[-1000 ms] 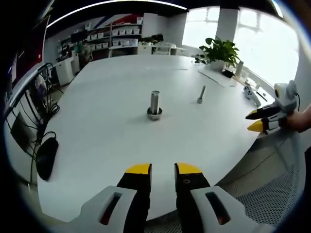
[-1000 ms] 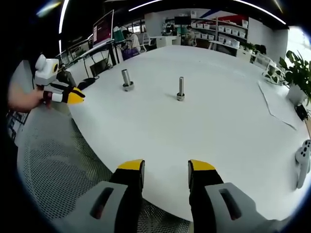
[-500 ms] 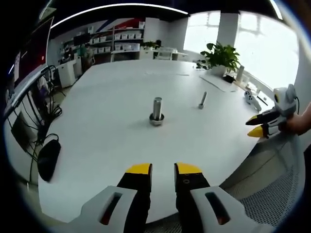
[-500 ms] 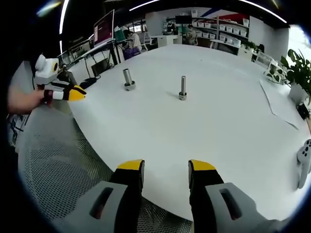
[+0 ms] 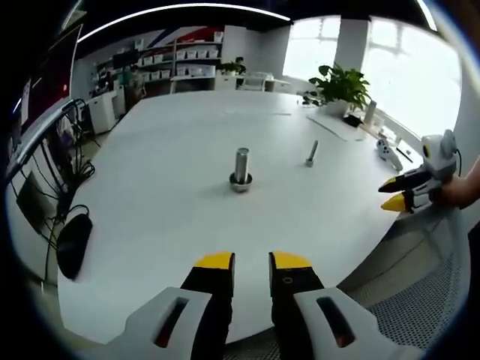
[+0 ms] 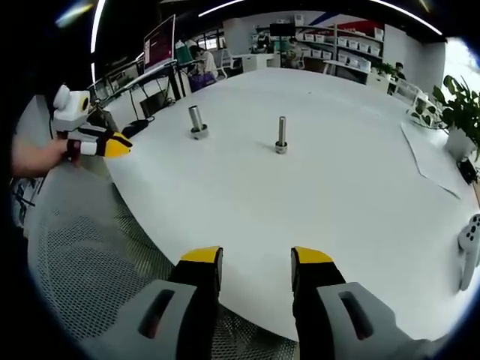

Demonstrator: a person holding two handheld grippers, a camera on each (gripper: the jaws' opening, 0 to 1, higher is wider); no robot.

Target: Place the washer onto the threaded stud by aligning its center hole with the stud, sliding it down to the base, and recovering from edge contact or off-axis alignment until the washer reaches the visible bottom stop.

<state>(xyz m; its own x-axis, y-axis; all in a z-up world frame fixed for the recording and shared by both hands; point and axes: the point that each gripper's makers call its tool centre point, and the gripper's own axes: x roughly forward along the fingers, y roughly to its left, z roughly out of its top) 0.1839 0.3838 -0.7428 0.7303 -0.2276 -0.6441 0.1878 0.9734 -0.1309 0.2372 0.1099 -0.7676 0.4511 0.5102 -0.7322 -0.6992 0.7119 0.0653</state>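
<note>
Left gripper view: plant (image 5: 341, 81) behind stud (image 5: 241, 169).

White table (image 5: 150, 195), shelves (image 5: 176, 60), bright windows (image 5: 405, 67)

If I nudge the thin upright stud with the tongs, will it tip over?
Probably yes. The thin stud stands tall on a small base, so a sideways push near its top would likely topple it. It looks like metal, so stiff, and on the smooth white table it may slide or roll.

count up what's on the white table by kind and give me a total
Upright metal studs: 2, a thick stud and a thin stud
Potted plants: 1, plant
White controllers: 1, controller
Paper sheets: 1, paper
Total: 5
</note>
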